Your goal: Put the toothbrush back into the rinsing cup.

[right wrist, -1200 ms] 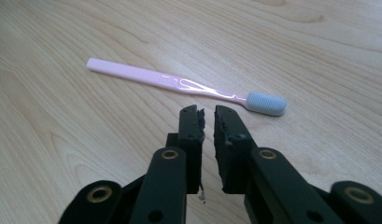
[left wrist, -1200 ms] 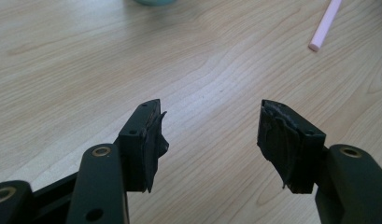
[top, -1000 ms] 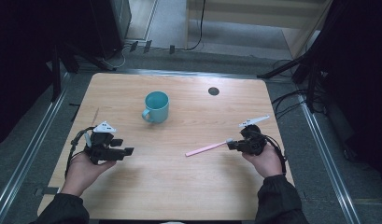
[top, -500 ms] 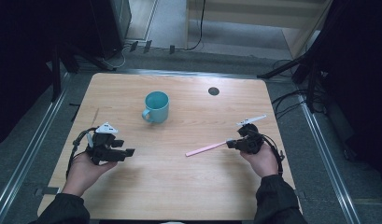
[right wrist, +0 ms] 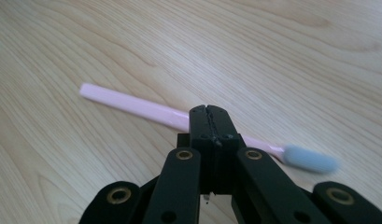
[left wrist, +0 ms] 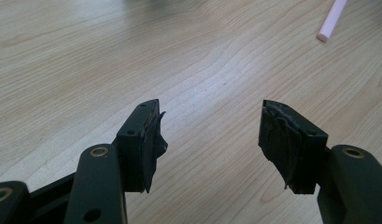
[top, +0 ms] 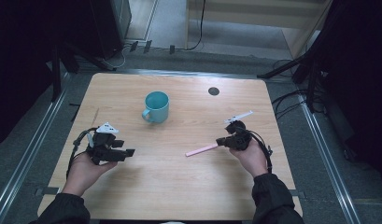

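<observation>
High view: right claw [top: 221, 142] clenched over pink toothbrush [top: 201, 150], left claw [top: 128, 152] released, teal mug [top: 156, 107] well apart.

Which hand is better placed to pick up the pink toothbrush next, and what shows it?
The right. Its claw sits right over the pink toothbrush, jaws shut above the handle. The left claw is open but lies far across the table, with just the handle's tip in its view.
</observation>
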The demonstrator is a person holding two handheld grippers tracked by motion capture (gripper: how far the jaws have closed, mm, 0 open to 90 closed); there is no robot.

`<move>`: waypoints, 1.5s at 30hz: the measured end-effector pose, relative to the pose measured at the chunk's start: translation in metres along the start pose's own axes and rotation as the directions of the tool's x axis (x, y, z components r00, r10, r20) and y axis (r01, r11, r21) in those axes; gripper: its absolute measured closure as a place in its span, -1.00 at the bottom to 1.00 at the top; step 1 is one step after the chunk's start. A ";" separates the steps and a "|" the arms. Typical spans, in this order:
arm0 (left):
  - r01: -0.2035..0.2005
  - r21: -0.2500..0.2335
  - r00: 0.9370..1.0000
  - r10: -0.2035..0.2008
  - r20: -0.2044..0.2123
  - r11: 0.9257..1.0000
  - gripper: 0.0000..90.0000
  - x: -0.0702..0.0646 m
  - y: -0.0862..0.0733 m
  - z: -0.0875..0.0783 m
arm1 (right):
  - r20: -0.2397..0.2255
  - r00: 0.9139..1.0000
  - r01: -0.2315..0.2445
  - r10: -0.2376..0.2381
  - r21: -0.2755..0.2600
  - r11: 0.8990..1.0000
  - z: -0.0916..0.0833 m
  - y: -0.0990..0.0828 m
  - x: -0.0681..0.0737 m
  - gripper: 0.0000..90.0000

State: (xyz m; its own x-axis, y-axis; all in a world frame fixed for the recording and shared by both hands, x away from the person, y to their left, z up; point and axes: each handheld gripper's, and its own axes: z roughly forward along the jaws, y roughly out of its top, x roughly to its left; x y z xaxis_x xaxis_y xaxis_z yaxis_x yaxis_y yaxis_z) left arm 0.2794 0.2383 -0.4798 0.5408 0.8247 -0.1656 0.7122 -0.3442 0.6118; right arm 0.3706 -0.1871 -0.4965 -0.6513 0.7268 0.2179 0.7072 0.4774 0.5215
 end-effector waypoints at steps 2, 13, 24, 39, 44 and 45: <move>0.000 0.001 1.000 0.000 0.002 1.000 -0.13 0.000 0.000 0.000 | -0.006 1.000 -0.004 0.004 0.008 1.000 0.004 0.008 0.006 1.00; 0.008 0.012 1.000 -0.008 0.004 1.000 -0.14 0.000 -0.003 0.001 | -0.063 0.997 0.045 -0.043 0.036 0.998 0.029 0.034 0.034 1.00; 0.023 0.015 1.000 -0.023 -0.005 1.000 -0.14 0.001 -0.006 -0.002 | -0.093 0.991 0.103 -0.097 0.070 0.992 0.047 0.037 0.051 1.00; 0.037 0.021 0.999 -0.036 -0.019 0.999 -0.14 0.003 -0.012 -0.005 | -0.103 0.987 0.138 -0.125 0.125 0.983 0.060 0.039 0.062 1.00; 0.036 0.025 0.999 -0.035 -0.018 0.999 -0.15 0.003 -0.012 -0.004 | -0.103 0.986 0.141 -0.128 0.136 0.981 0.062 0.039 0.061 1.00; 0.037 0.024 0.999 -0.036 -0.018 0.999 -0.15 0.003 -0.012 -0.004 | -0.104 0.986 0.143 -0.129 0.140 0.980 0.063 0.038 0.061 1.00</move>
State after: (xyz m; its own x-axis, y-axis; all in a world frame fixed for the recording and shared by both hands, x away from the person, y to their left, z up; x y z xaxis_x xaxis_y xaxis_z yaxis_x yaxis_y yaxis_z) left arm 0.2711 0.2470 -0.4841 0.5063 0.8446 -0.1738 0.7421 -0.3242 0.5867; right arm 0.3750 -0.0935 -0.5149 -0.7622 0.6040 0.2330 0.6382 0.6407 0.4268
